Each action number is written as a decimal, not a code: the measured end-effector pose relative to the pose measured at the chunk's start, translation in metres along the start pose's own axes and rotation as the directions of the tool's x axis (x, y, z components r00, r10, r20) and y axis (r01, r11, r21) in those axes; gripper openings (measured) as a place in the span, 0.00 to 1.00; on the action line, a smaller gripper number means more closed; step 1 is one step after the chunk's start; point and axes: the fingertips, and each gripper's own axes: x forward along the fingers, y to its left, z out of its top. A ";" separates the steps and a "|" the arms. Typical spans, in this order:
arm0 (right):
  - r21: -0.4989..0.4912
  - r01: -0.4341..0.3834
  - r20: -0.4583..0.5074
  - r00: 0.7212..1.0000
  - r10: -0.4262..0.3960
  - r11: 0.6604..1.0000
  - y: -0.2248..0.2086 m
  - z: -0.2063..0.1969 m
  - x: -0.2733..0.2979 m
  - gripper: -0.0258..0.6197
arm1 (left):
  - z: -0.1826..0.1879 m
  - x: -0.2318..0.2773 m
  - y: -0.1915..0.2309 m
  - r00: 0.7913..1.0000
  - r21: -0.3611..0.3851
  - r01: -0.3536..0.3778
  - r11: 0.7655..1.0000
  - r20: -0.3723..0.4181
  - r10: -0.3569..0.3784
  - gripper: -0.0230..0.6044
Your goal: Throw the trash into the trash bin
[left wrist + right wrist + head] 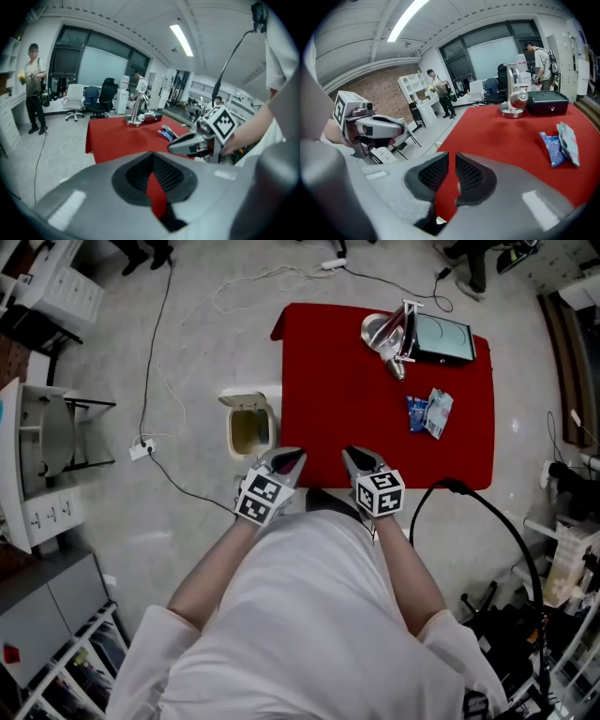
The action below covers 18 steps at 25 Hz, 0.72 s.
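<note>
The trash, a blue wrapper and a pale blue one (429, 413), lies on the right part of the red table (337, 399); it also shows in the right gripper view as the wrappers (562, 145) and in the left gripper view as the wrappers (165, 132). A beige trash bin (249, 427) stands with its lid up on the floor at the table's left edge. My left gripper (289, 461) (152, 161) hovers at the table's near edge beside the bin, tips together and empty. My right gripper (359, 461) (451, 164) is next to it, jaws slightly apart with nothing between them.
A metal stand (389, 334) and a black box (442, 338) sit at the table's far right. Cables (155, 390) trail over the floor on the left. A black hose (487, 512) curves on the right. People stand in the background (438, 91).
</note>
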 end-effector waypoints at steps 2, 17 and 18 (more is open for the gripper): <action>0.008 0.027 0.000 1.000 -0.027 1.000 -0.024 -0.001 -0.008 0.12 | 0.001 0.014 -0.008 1.000 -0.004 0.015 1.000 -0.026 -0.015 0.04; 0.085 0.282 -0.043 0.959 -0.279 0.956 -0.216 -0.015 -0.067 0.16 | 0.035 0.127 -0.044 0.995 0.020 0.066 0.998 -0.071 -0.064 0.04; 0.091 0.297 -0.050 0.955 -0.294 0.950 -0.227 -0.016 -0.069 0.16 | 0.036 0.134 -0.047 0.995 0.020 0.072 0.997 -0.077 -0.071 0.04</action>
